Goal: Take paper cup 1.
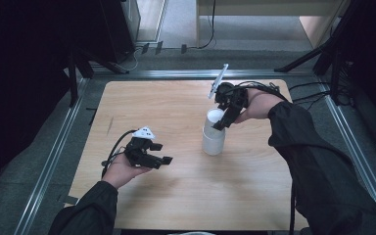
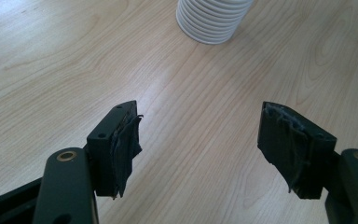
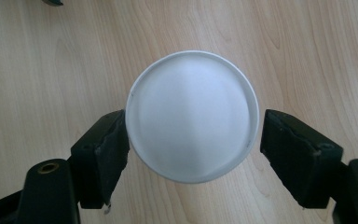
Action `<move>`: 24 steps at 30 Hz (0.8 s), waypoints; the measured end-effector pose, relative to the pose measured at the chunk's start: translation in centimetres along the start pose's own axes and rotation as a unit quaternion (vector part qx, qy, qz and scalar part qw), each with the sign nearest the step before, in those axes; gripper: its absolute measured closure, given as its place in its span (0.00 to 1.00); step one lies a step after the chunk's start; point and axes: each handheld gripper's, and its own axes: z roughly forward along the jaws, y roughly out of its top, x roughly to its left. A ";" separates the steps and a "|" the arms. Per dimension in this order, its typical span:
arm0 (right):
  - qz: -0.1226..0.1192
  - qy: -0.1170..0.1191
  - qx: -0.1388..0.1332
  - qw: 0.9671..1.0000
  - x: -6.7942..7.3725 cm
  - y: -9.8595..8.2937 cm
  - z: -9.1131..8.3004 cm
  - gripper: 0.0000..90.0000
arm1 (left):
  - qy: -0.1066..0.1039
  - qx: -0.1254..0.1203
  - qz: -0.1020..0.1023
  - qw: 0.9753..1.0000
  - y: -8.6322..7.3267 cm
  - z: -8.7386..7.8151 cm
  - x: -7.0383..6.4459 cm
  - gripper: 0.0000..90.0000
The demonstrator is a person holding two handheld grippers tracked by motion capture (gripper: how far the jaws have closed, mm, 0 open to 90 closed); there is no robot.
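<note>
A stack of white ribbed paper cups [image 1: 213,138] stands upside down near the middle of the wooden table [image 1: 176,196]. My right gripper [image 1: 220,122] hangs over its top, pointing down. In the right gripper view the round cup base [image 3: 191,116] sits between the open jaws of the right gripper [image 3: 193,137]; the left jaw touches the rim and the right jaw stands a little off it. My left gripper [image 1: 163,152] is held left of the stack, open, pointing toward it. In the left gripper view the left gripper [image 2: 198,135] holds nothing, with the cup stack [image 2: 212,21] ahead of it.
Metal rails [image 1: 54,156] run along the table's left, far and right sides. Black cables [image 1: 306,95] lie at the far right corner, and dark stand legs [image 1: 78,68] rise beyond the far left corner. A small dark mark [image 1: 109,125] is on the wood at left.
</note>
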 end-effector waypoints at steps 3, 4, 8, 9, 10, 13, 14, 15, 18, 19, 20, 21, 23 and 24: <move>-0.004 0.002 0.007 1.000 0.0 0.2 0.4 0.27 | -0.001 0.001 0.002 1.000 0.0 0.0 -0.1 0.32; -0.005 0.002 0.006 1.000 0.0 0.3 0.5 0.27 | -0.002 -0.001 0.000 1.000 0.0 0.0 -0.1 0.32; 0.000 0.006 0.008 1.000 -0.2 0.6 0.8 0.29 | -0.002 -0.001 -0.001 1.000 0.0 0.0 0.0 0.32; -0.001 0.009 0.009 1.000 -0.2 0.7 0.8 0.30 | -0.002 -0.001 0.000 1.000 0.0 0.0 0.0 0.32; -0.003 0.009 0.009 1.000 -0.3 0.7 0.9 0.30 | -0.002 0.001 0.002 1.000 0.0 0.0 0.0 0.32; -0.003 0.014 0.016 1.000 -0.3 0.9 1.0 0.32 | -0.003 0.000 0.002 1.000 0.0 0.0 -0.1 0.32; -0.003 0.015 0.017 1.000 -0.3 0.9 1.1 0.32 | -0.003 0.000 0.003 1.000 0.0 0.0 0.0 0.32; -0.004 0.016 0.018 1.000 -0.3 0.9 1.1 0.33 | -0.002 0.000 0.002 1.000 -0.1 0.0 -0.1 0.32; -0.006 0.018 0.021 1.000 -0.2 1.0 1.1 0.35 | -0.002 0.001 0.003 1.000 -0.1 0.0 -0.1 0.32; -0.008 0.017 0.022 1.000 -0.2 1.1 1.2 0.35 | -0.002 0.001 0.003 1.000 -0.1 0.0 -0.1 0.32; -0.008 0.017 0.022 1.000 -0.2 1.1 1.2 0.35 | -0.002 0.001 0.003 1.000 -0.1 0.0 -0.1 0.32; -0.015 0.012 0.025 0.999 -0.1 1.1 1.2 0.35 | -0.002 0.001 0.002 1.000 0.0 0.0 -0.1 0.32; -0.017 0.012 0.027 0.999 -0.1 1.2 1.2 0.36 | -0.003 0.000 0.002 1.000 0.0 0.1 -0.1 0.32; -0.017 0.012 0.028 0.999 -0.1 1.2 1.1 0.36 | -0.003 0.001 0.003 1.000 0.0 0.1 -0.1 0.32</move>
